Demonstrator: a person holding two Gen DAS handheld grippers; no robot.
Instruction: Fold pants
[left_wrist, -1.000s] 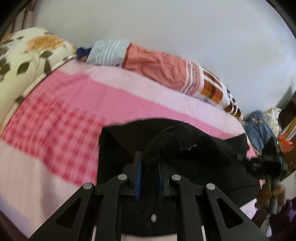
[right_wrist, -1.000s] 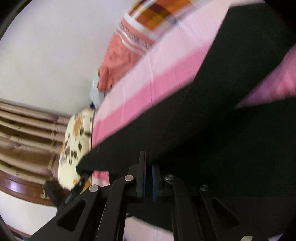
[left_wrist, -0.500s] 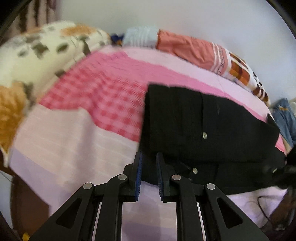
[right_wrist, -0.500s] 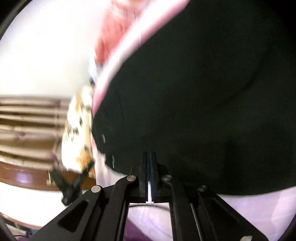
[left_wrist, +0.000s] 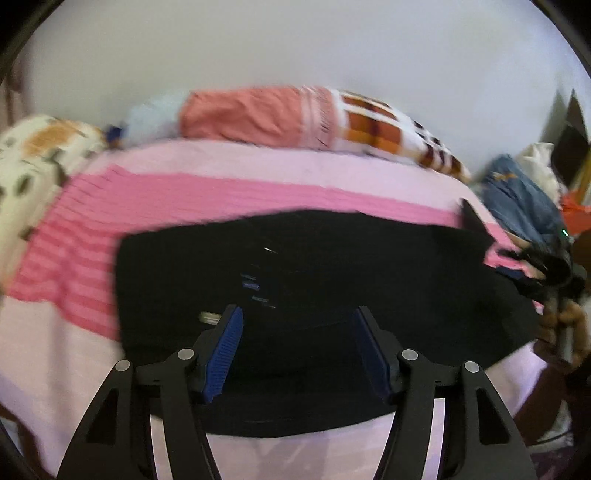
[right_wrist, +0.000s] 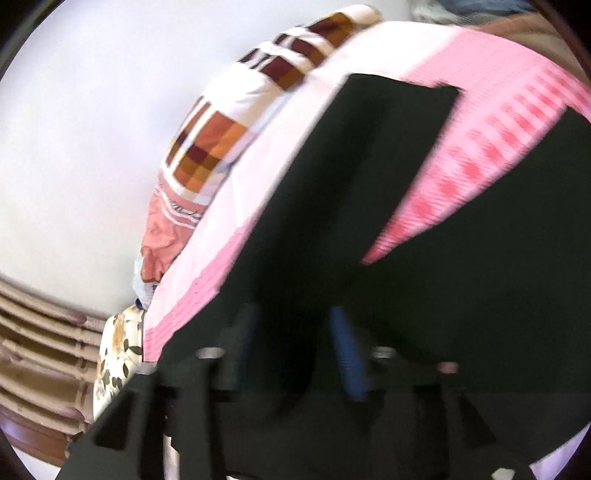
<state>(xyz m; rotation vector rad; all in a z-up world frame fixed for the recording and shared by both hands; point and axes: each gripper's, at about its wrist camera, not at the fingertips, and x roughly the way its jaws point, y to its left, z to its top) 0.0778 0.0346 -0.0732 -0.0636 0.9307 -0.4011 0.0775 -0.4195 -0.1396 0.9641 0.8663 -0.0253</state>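
The black pants (left_wrist: 314, 273) lie flat on the pink bed sheet (left_wrist: 184, 195), folded over on themselves. My left gripper (left_wrist: 297, 321) is open and empty, its blue pads spread wide just above the near edge of the pants. My right gripper (right_wrist: 295, 347) is open too, its blue pads apart over the black cloth (right_wrist: 369, 221); it is blurred. In the left wrist view the right gripper (left_wrist: 546, 269) shows at the pants' right end, held by a hand.
A rolled orange and checked blanket (left_wrist: 295, 118) lies along the wall at the back of the bed. A floral pillow (left_wrist: 33, 158) is at the left. A pile of clothes (left_wrist: 517, 195) sits at the right. The bed's front edge is close under the left gripper.
Both grippers were shut on the pants a second ago. They have laid the cloth down, let go and opened wide. The left gripper has pulled back toward the near edge.
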